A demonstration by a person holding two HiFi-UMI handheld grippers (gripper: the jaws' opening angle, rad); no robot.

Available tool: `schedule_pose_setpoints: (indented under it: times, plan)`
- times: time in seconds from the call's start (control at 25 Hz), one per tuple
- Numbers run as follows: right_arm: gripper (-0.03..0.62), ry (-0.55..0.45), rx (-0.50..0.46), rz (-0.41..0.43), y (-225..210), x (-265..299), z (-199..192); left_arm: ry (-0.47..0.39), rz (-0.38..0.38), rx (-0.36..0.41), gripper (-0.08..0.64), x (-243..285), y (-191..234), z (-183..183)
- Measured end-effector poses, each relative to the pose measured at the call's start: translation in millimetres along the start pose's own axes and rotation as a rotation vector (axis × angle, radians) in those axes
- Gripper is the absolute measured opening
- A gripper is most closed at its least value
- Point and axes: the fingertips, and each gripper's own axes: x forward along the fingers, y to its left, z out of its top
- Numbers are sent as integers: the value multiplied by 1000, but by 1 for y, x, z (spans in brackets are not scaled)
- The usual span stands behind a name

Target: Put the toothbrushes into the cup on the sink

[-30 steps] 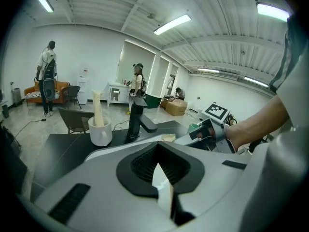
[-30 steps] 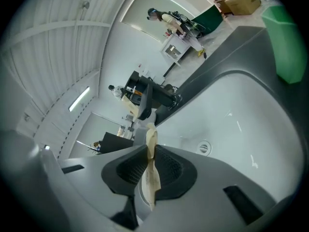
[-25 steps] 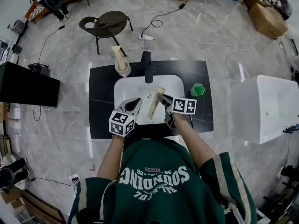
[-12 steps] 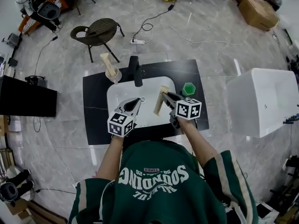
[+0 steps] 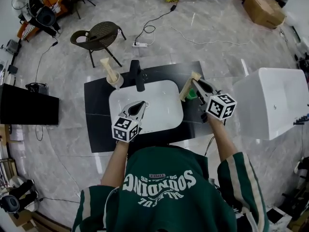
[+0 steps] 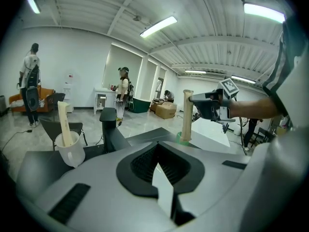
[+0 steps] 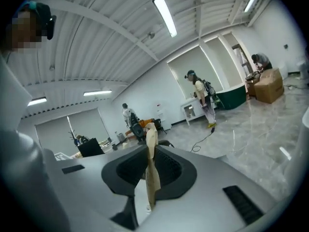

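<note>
The right gripper (image 5: pixel 197 84) has its jaws nearly closed, pinching a pale toothbrush (image 7: pixel 150 168) close to its upper end; most of its length hangs below the jaws, roughly upright with a slight lean. Judging by its thin, flat shape, the toothbrush is light and stiff, so a modest squeeze should do. Its smooth, paper-like face may let it pivot or slide in a narrow pinch. Holding it near the top seems sensible, since that leaves the lower end free to go into the cup first.

Just under and behind the hanging end sits a small green container (image 5: pixel 194 95) on the black counter (image 5: pixel 96 124). The left gripper (image 5: pixel 140 105) hovers over the white basin (image 5: pixel 159 120), well to the right gripper's left, jaws together and empty. Ahead of the left gripper and slightly left, beside the black faucet (image 5: pixel 137 75), stands the white cup (image 5: pixel 115 80), with another toothbrush (image 5: pixel 107 67) leaning in it.
</note>
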Motion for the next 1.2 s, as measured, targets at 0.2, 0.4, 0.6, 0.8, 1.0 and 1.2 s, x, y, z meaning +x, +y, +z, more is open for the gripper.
schedule_pose_setpoints:
  times: [0.2,0.4,0.6,0.8,1.0,1.2]
  plan:
    - [69,-90,-63,-94,-32,-21,37,6,-6,2,9,2,-4,-1]
    - [69,-128,-110,-167,-54,-32,36,9,-6,3,9,1,-8,1]
    - [69,-111,-105,-187,-69,-32,8,20,9,-3,11,-5,-7,-3]
    - [70,-133,-25,-186,-79,-27,-17,34,23,-7,9,-11,-5,-10]
    - [71,-91,67,-219,-94,-23,-48,42,35,-14,11,-15,-1,-13]
    - [71,-62,131,-266,-108,-27,-68,46,36,-19,9,-16,-1,-14]
